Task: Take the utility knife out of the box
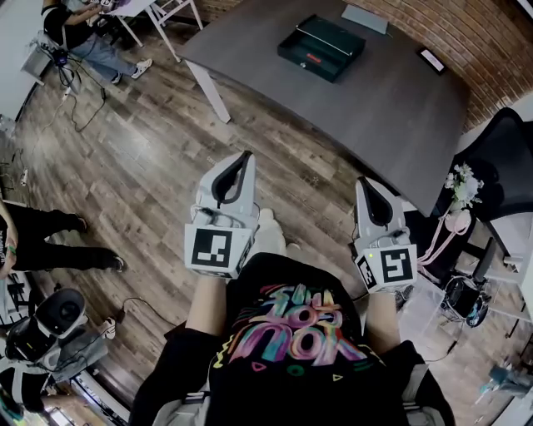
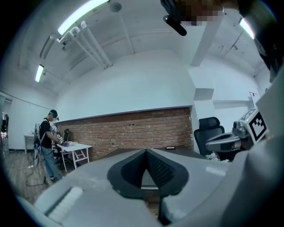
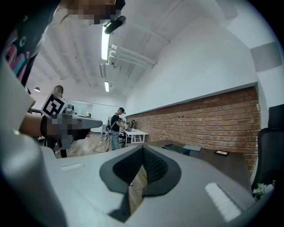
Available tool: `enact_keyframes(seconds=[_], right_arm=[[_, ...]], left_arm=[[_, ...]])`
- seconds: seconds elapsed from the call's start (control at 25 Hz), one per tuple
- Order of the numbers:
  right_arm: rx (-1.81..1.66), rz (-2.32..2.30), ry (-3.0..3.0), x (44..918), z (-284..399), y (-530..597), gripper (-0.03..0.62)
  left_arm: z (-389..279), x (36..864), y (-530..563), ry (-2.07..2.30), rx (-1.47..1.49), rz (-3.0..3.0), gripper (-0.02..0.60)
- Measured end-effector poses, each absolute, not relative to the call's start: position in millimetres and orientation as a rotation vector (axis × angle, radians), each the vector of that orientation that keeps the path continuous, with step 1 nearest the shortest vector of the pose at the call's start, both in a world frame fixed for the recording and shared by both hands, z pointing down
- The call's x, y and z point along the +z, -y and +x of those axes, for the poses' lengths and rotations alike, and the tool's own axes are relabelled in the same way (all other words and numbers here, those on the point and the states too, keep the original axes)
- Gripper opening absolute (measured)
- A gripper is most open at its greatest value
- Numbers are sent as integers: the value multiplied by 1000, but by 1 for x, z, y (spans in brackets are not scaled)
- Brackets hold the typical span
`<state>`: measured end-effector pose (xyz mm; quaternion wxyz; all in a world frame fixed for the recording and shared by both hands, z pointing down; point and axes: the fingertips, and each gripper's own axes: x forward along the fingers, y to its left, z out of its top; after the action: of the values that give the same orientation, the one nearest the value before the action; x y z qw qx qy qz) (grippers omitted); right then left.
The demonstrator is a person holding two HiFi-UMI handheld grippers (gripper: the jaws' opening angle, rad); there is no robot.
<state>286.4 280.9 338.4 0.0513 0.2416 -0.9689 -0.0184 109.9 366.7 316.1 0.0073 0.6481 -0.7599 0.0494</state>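
Observation:
A dark green box (image 1: 321, 47) lies open on the grey table (image 1: 391, 116), far ahead of both grippers; the utility knife inside it is too small to make out. I hold both grippers level in front of my chest, over the wooden floor and well short of the table. The left gripper (image 1: 246, 156) has its jaws together with nothing between them, and the left gripper view shows its tips (image 2: 145, 150) meeting. The right gripper (image 1: 364, 181) is likewise shut and empty, tips (image 3: 142, 147) touching. In the right gripper view the box (image 3: 177, 149) shows as a low dark shape on the tabletop.
A phone (image 1: 431, 60) and a flat grey pad (image 1: 364, 18) lie on the table beyond the box. A black office chair (image 1: 508, 158) and flowers (image 1: 462, 187) stand at the right. A person (image 1: 83, 37) sits by a white folding table (image 1: 162, 12) at the far left. Camera gear (image 1: 50, 329) sits on the floor at the left.

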Motion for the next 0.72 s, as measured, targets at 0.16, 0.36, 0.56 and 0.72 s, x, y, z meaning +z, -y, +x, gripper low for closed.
enact_keyframes(seconds=[0.16, 0.36, 0.56, 0.72], right_arm=[[-50, 708, 2947, 342, 274, -277, -1], [-43, 680, 2935, 347, 253, -259, 0], [-33, 663, 2926, 355, 219, -230, -1], [-19, 663, 2916, 357, 179, -202, 0]], left_arm=[[99, 321, -365, 2385, 155, 1999, 2], [81, 325, -347, 2383, 132, 1973, 2], [48, 329, -317, 2386, 145, 1967, 2], [9, 328, -290, 2378, 141, 1973, 2]])
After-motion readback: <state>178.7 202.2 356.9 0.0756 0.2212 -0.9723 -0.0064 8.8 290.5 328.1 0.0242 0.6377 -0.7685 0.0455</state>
